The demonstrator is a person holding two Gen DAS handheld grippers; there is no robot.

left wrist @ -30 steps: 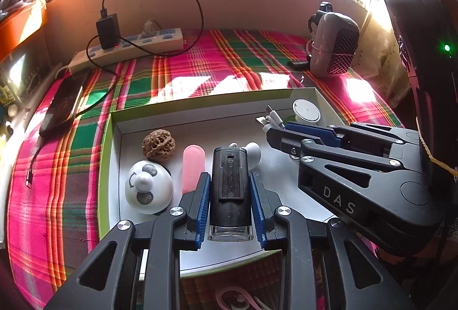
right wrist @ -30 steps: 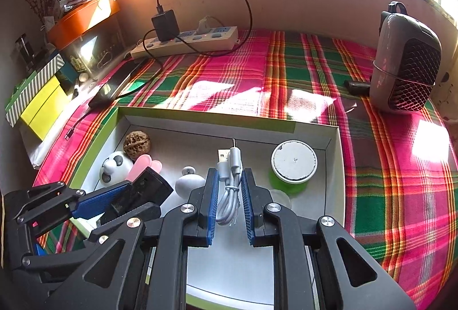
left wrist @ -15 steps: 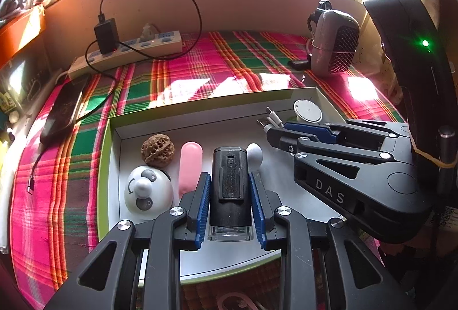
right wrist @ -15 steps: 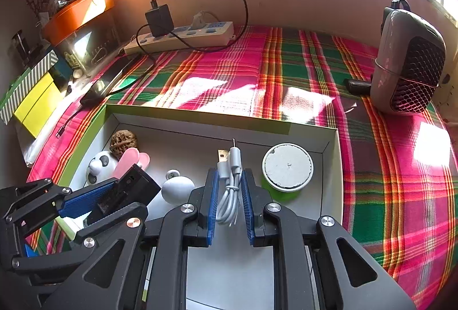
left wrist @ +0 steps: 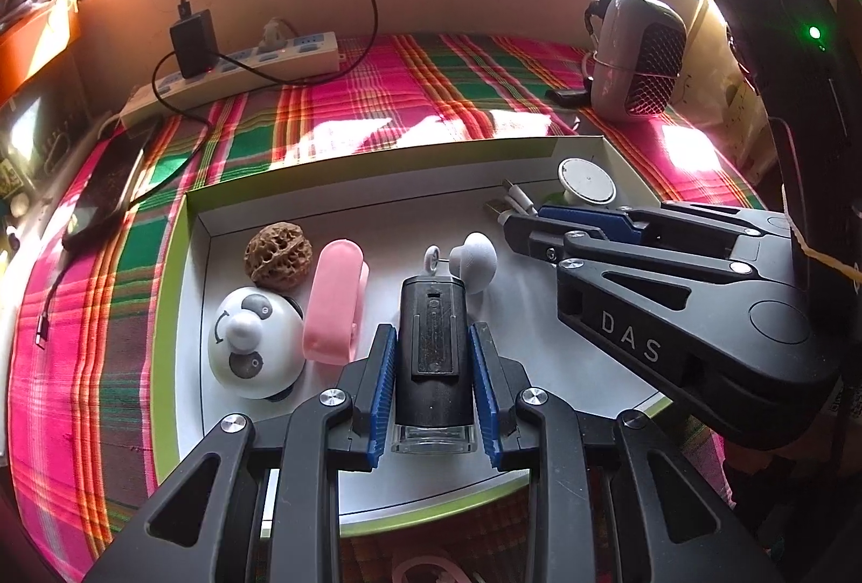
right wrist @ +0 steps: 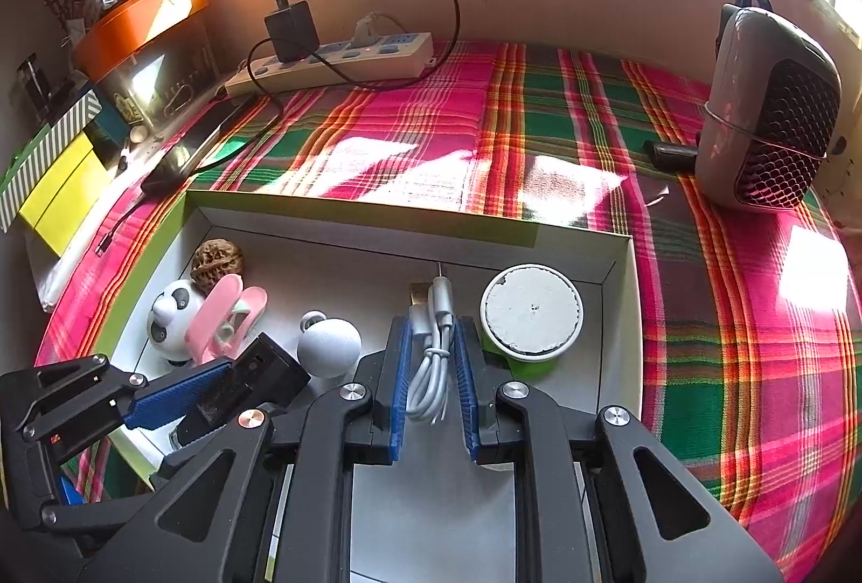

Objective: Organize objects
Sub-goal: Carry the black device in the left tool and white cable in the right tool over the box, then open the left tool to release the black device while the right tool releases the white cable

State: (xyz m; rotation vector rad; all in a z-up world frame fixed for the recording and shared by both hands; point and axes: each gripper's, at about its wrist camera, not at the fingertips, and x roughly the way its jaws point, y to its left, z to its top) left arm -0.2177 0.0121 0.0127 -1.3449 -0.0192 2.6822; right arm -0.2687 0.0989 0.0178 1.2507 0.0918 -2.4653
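A white tray with a green rim [left wrist: 178, 259] [right wrist: 625, 270] lies on the plaid cloth. My left gripper [left wrist: 432, 346] is shut on a black lighter [left wrist: 431, 351] over the tray's front; it also shows in the right wrist view [right wrist: 242, 383]. My right gripper [right wrist: 431, 356] is shut on a coiled white cable [right wrist: 431, 351] over the tray's right part, beside a round white lid [right wrist: 530, 308]. In the tray lie a walnut [left wrist: 277, 254], a panda toy [left wrist: 256, 340], a pink clip [left wrist: 334, 308] and a white round figure [left wrist: 474, 254].
A power strip [right wrist: 334, 60] with a black charger [right wrist: 291, 28] runs along the back wall. A phone [left wrist: 108, 184] lies at the left. A grey speaker [right wrist: 770, 109] stands at the back right. Boxes [right wrist: 48, 173] stand at the left edge.
Both grippers have drawn slightly back and up over the tray, each still holding its object. The tray items have not moved.
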